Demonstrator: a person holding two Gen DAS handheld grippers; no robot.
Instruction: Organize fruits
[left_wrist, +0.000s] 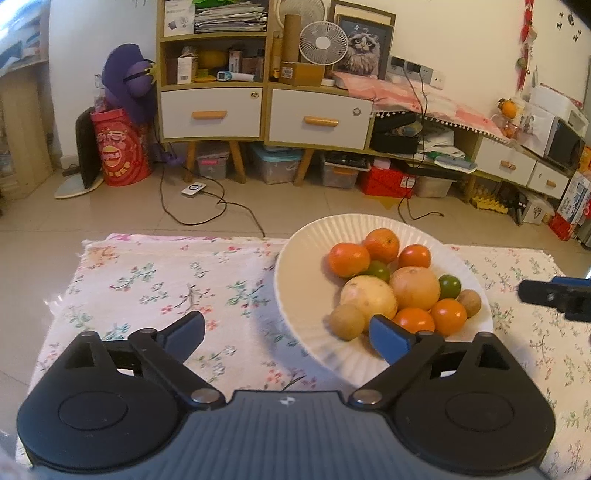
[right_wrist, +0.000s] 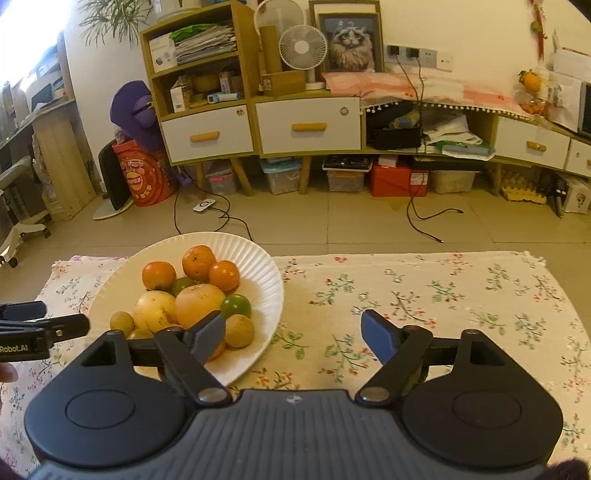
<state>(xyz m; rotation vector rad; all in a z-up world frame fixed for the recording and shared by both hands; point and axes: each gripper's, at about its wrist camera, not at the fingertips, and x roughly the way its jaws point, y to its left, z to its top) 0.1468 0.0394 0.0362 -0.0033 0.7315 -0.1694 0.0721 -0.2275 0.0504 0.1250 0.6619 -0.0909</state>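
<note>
The left tool (left_wrist: 286, 330) has its two blue-tipped fingers spread wide with nothing between them. Its right fingertip (left_wrist: 388, 338) overlaps the near rim of the white ribbed plate (left_wrist: 299, 280), just in front of a small brownish fruit (left_wrist: 346, 320); whether it touches either cannot be told. Its left fingertip sits over the floral cloth (left_wrist: 166, 280) that covers the desk.

The right tool (right_wrist: 293, 332) is likewise spread and holds nothing. Its left fingertip (right_wrist: 207, 334) lies over the near right part of the plate (right_wrist: 258, 295), in front of the fruit pile, while its right fingertip is over bare cloth (right_wrist: 424, 291) to the right of the plate.

All the fruit lies on the plate, which sits between the two tools, ahead of the left tool to its right and ahead of the right tool to its left. Nearest are small brownish fruits and orange ones (left_wrist: 448, 315). Behind them two large pale yellow fruits (left_wrist: 369, 295) lie side by side, touching, with a green one (left_wrist: 449, 286) beside them. Farthest on the plate are three orange tangerines (left_wrist: 348, 259) clustered together, with another green fruit (left_wrist: 376, 270) tucked among them.

Beyond the desk is a tiled floor (left_wrist: 295, 203) with cables, then a wooden cabinet (left_wrist: 266, 110) with white drawers, a small fan (left_wrist: 323, 42) and a framed cat picture (left_wrist: 364, 46) against the wall.
</note>
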